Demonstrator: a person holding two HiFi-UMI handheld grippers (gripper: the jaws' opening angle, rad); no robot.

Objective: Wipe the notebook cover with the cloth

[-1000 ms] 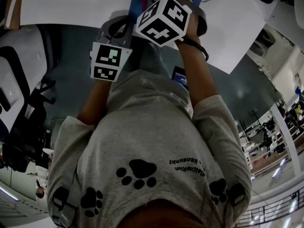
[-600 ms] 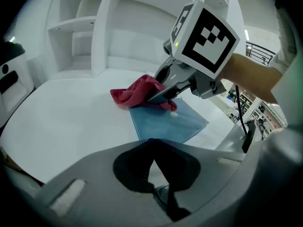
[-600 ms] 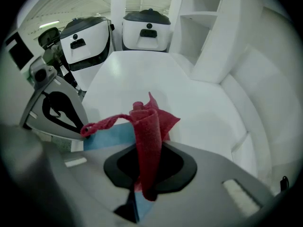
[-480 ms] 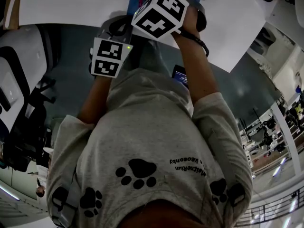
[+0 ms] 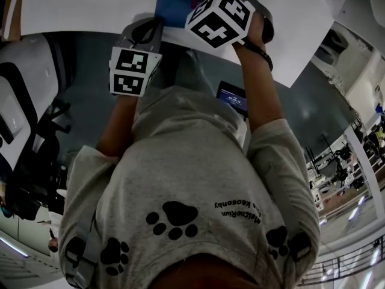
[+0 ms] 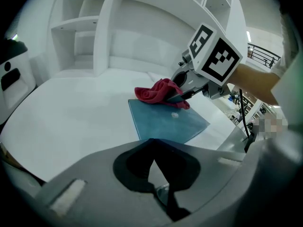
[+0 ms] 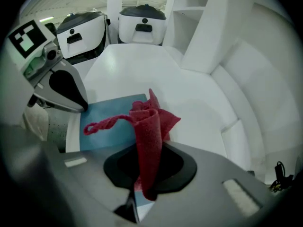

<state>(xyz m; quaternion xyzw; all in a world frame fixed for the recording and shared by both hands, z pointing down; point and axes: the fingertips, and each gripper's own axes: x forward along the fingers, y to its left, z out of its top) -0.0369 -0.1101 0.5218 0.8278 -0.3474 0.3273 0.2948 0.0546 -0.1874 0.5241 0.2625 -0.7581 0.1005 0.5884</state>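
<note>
A blue notebook [image 6: 166,122] lies flat on the white table [image 6: 71,117]. A red cloth [image 6: 160,93] rests bunched on the notebook's far edge. My right gripper [image 6: 178,96] is shut on it, and the cloth [image 7: 147,126] hangs folded out of the jaws with a twisted tail over the notebook [image 7: 110,120]. My left gripper [image 7: 84,107] is shut, its dark tip down at the notebook's near corner with nothing in it. In the head view both marker cubes sit over the table edge, with the notebook [image 5: 173,5] between them.
A small pale speck [image 6: 175,115] sits on the cover. White shelving [image 6: 118,32] rises behind the table. Two white machines [image 7: 142,25] stand past the table's far end. A chair [image 5: 24,107] is at my left, and a small lit screen [image 5: 233,97] hangs at my chest.
The right gripper has slid to the right with the cloth, baring more of the blue cover in the head view. The left gripper has shifted slightly left.
</note>
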